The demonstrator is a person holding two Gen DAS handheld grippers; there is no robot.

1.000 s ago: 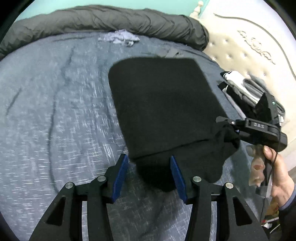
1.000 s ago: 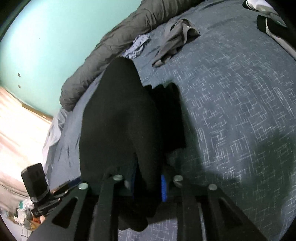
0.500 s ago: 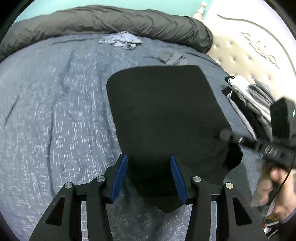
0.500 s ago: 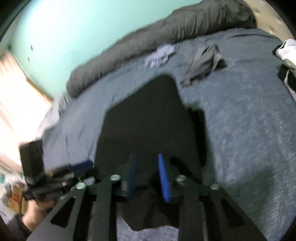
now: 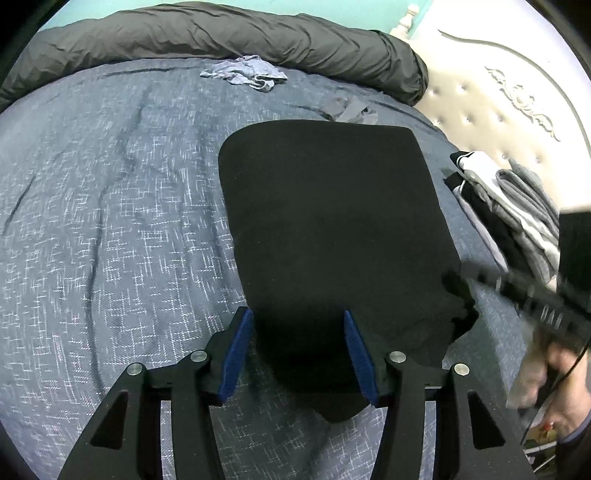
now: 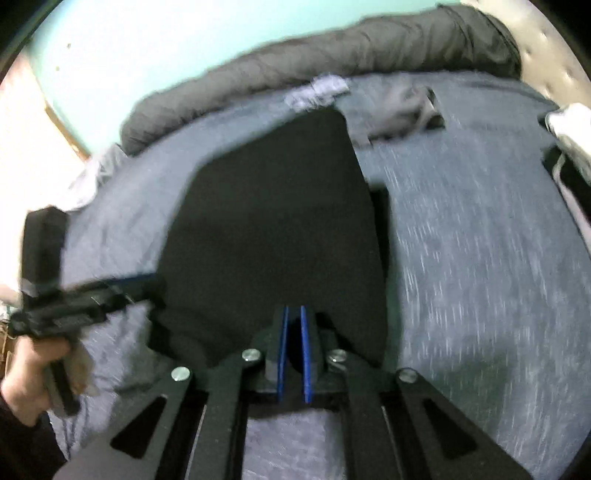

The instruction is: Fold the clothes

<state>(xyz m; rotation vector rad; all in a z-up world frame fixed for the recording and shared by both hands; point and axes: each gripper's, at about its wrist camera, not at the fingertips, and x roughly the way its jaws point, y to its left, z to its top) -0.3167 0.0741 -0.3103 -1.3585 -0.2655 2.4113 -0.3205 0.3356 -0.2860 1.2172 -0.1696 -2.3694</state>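
Observation:
A black garment (image 5: 332, 229) lies folded flat on the blue-grey bedcover (image 5: 92, 221). My left gripper (image 5: 297, 315) hovers over its near edge. Its blue pads stand wide and are opening a little, with the cloth below them and not pressed. In the right wrist view the same garment (image 6: 277, 221) spreads ahead of my right gripper (image 6: 293, 308), whose pads are almost together over the near edge. I cannot tell whether any cloth is pinched there. From the left, the right gripper (image 5: 463, 271) meets the garment's rumpled right corner. The left gripper (image 6: 155, 284) shows blurred at the garment's left edge.
A rolled grey duvet (image 5: 221, 33) runs along the far side of the bed. A crumpled light-blue garment (image 5: 247, 74) and a grey one (image 5: 351, 109) lie beyond the black one. A pile of folded clothes (image 5: 517, 199) sits at the right by the padded headboard (image 5: 498, 92).
The right gripper held the black cloth raised; the cloth now lies flat and the jaws have closed. That gripper rolled and rose a little. The left gripper has barely moved.

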